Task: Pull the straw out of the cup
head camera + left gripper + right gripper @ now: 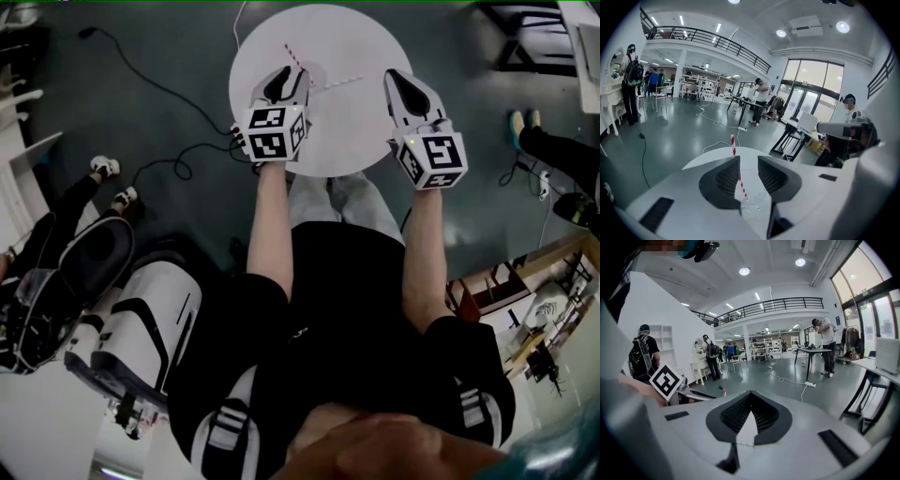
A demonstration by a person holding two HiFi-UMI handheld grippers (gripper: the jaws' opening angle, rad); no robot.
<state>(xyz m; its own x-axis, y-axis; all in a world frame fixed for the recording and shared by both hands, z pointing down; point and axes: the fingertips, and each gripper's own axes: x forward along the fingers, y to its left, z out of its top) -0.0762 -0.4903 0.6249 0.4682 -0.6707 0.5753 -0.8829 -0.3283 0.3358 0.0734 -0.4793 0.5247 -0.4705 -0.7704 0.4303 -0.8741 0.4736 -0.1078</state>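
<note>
Jaws of the left gripper point(749, 161) stand wide apart and grip nothing. The striped straw point(733, 143) rises between them, close by the left 1, its lower end in the clear cup point(757, 199) just below. The right gripper point(750, 393) has its 2 jaws closed tip to tip, empty, above the round table point(356, 141), right of the cup.

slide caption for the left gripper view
Open left tongs frame a clear cup and its red-striped straw
</note>
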